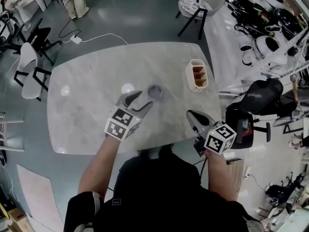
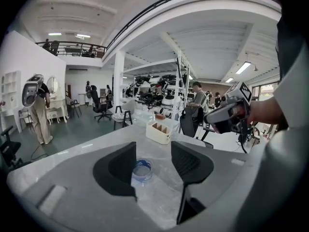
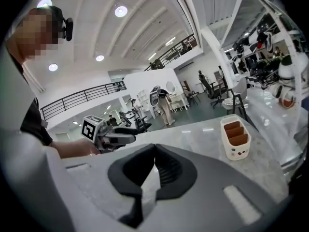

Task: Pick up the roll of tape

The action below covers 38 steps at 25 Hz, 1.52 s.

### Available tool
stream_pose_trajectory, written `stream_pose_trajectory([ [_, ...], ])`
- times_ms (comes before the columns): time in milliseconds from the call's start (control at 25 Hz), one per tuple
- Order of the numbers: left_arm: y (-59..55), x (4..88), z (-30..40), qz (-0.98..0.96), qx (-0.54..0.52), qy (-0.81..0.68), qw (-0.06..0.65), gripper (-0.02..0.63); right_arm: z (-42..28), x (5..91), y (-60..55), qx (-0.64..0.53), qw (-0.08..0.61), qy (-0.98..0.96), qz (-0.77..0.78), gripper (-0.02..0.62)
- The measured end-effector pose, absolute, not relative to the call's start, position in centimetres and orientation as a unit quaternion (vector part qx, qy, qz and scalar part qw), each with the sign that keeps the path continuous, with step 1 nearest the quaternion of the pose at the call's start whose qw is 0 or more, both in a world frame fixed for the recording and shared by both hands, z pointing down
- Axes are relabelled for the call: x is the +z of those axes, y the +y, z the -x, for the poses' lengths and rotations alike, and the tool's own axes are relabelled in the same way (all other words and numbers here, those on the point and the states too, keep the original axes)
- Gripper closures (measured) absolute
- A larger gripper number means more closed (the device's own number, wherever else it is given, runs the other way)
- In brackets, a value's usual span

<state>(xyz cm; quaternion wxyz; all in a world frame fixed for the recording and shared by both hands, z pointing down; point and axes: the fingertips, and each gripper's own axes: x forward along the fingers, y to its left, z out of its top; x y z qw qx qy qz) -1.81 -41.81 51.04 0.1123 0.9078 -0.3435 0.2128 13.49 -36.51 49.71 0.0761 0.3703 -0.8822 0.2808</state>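
Two claws over one pale marbled surface (image 1: 91, 95): how did each stand? (Desk)

Left claw (image 1: 143, 99) was released, its dark jaws spread wide and held low over the surface, gripping nothing. Right claw (image 1: 194, 116) was clenched, its tips pressed together on nothing, and it hung at the near right edge, well apart from the left one. (Photographer)

Where was the roll of tape? (Desk)

The roll of tape (image 1: 154, 92) lay flat near the middle of the surface, just ahead of the left claw's tips and touching neither. The left gripper view showed its blue rim (image 2: 142, 170) in the gap between the spread jaws, partly hidden behind the left one. (Photographer)

Anything else on the surface? (Desk)

One cream organizer box (image 1: 197, 75) with three brown-lined compartments stood upright toward the far right side, well apart from the tape. The right gripper view caught it (image 3: 235, 138) to the right of the clenched jaws, with the left claw (image 3: 116, 138) out to their left. The person, in a dark top, stood at the near edge with both forearms bare. (Photographer)
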Motion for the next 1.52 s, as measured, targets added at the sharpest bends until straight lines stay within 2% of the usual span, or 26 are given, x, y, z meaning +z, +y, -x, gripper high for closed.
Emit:
stream_pose_trajectory([
  [280, -44.3, 55.6, -0.4, -0.9, 0.26, -0.319, 0.142, 0.37, -15.9, 52.1, -39.3, 0.31, 0.073, -0.874, -0.366, 0.592],
  [920, -47.3, 65.7, -5.5, -0.887, 0.402, -0.193, 0.118, 0.37, -19.2, 55.4, -41.0, 0.336, 0.086, -0.857, -0.38, 0.592],
  [1360, -47.0, 72.8, -5.8, -0.846, 0.514, -0.121, 0.072, 0.371, -21.3, 56.1, -40.1, 0.346, 0.091, -0.845, -0.397, 0.592],
  [1520, -46.5, 74.7, -5.3, -0.821, 0.561, -0.095, 0.036, 0.404, -22.4, 55.8, -39.4, 0.344, 0.089, -0.842, -0.405, 0.592],
])
